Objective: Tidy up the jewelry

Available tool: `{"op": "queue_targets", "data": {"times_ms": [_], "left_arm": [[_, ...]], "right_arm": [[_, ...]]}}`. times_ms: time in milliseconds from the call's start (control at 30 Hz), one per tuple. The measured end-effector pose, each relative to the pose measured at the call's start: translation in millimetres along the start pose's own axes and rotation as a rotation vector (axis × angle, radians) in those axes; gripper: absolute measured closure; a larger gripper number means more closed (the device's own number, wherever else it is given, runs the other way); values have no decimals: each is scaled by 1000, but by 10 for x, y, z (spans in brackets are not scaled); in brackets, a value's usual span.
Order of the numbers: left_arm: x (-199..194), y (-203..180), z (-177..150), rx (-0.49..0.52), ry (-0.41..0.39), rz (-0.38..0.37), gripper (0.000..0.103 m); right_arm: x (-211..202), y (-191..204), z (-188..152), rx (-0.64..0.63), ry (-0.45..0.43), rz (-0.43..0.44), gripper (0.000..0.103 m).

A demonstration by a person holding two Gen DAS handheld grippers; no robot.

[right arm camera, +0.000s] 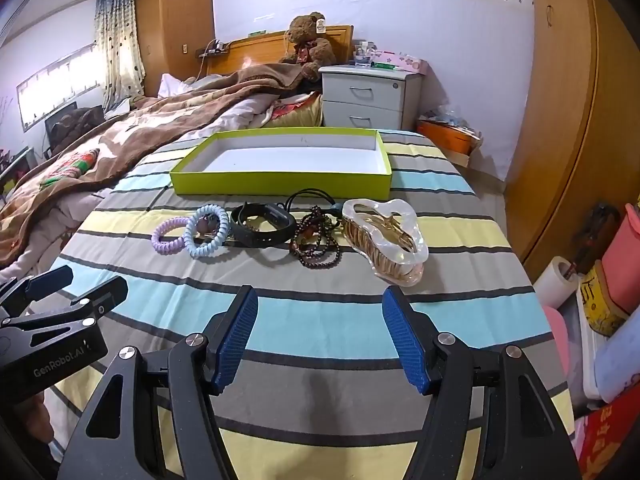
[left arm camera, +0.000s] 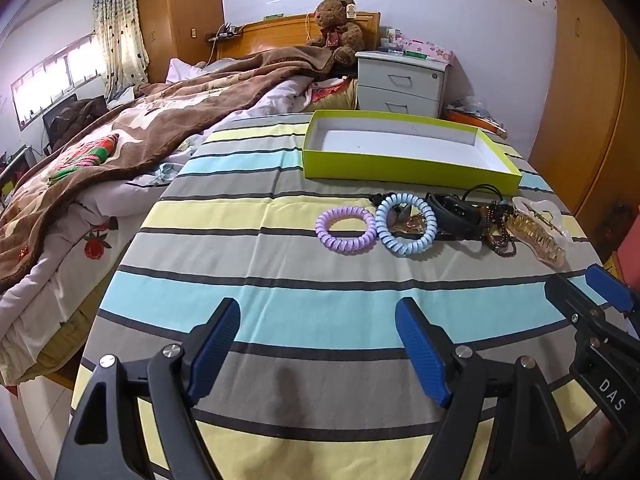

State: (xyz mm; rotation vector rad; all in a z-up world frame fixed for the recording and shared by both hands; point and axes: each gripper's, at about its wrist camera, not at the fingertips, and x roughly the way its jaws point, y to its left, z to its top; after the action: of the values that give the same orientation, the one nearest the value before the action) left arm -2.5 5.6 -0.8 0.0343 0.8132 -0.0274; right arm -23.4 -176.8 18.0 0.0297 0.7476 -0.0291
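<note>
A row of jewelry lies on the striped cloth: a purple coil hair tie (left arm camera: 345, 230) (right arm camera: 170, 236), a blue coil hair tie (left arm camera: 406, 225) (right arm camera: 208, 231), a black wristband (left arm camera: 456, 216) (right arm camera: 262, 224), a dark bead bracelet (left arm camera: 500, 232) (right arm camera: 316, 242) and a clear-and-gold hair claw (left arm camera: 538, 232) (right arm camera: 386, 236). Behind them stands an empty lime-green box (left arm camera: 408, 168) (right arm camera: 280, 184). My left gripper (left arm camera: 318, 312) hangs open in front of the hair ties. My right gripper (right arm camera: 318, 304) hangs open in front of the beads and the claw. Nothing sits between either pair of fingers.
The striped table (left arm camera: 280, 320) (right arm camera: 320, 328) butts against a bed with a brown blanket (left arm camera: 140, 128). A white nightstand (right arm camera: 370, 94) stands behind. Boxes and a tape roll (right arm camera: 560, 280) crowd the floor at the right. The right gripper's body (left arm camera: 600, 320) shows at the left wrist view's edge.
</note>
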Motion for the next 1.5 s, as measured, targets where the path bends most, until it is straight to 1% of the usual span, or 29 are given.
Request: {"op": "queue_targets", "data": {"times_ms": [1500], "left_arm": [[-23,-13,10,-6,5,7,22]], "right_arm": [[-66,31,-9,2,-3,6,38]]}}
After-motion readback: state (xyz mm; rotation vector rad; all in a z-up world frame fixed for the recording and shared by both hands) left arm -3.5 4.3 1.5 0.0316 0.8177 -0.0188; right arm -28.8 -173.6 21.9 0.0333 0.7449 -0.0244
